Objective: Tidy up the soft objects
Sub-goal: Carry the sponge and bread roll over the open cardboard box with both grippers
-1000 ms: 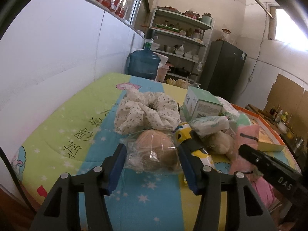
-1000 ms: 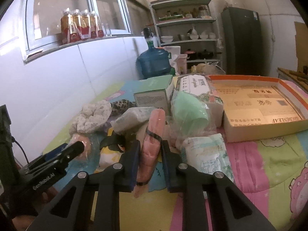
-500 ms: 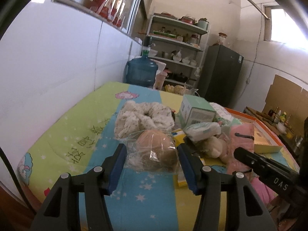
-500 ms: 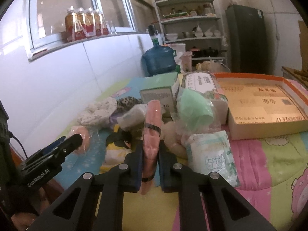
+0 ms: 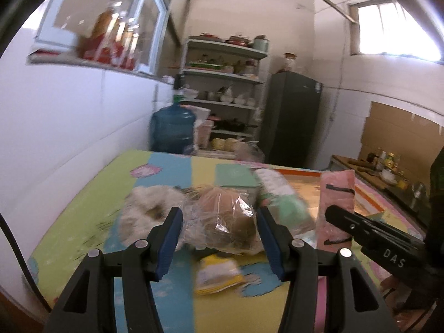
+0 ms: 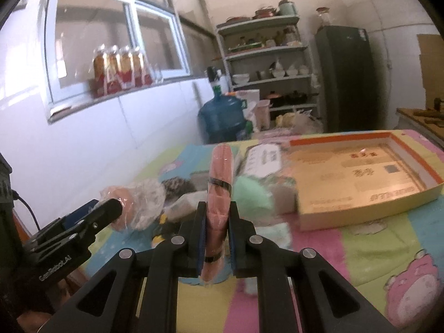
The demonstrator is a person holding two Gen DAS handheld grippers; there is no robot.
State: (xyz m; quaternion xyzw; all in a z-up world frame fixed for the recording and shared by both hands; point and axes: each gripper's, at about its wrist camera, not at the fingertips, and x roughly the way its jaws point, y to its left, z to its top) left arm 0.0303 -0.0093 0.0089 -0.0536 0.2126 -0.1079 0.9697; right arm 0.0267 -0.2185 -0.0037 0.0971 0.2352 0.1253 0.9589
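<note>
My left hand-held gripper [image 5: 219,231] was clamped on a bagged bun [image 5: 226,222], its fingers pressing the clear wrap from both sides and holding it above the desk [image 5: 83,208]. My right hand-held gripper [image 6: 217,233] was squeezed tight on a pink roll [image 6: 220,183], which stood upright between the fingers, raised off the pile. An orange-rimmed tray [image 6: 410,155] lay to the right on the desk, beside a green bundle [image 6: 249,194].

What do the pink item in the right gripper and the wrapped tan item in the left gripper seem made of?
The pink pad looks like soft folded fabric or foam: matte, bound by a thin black band. The tan ball looks plush, inside clear plastic film that is glossy and crinkled with reflections.
</note>
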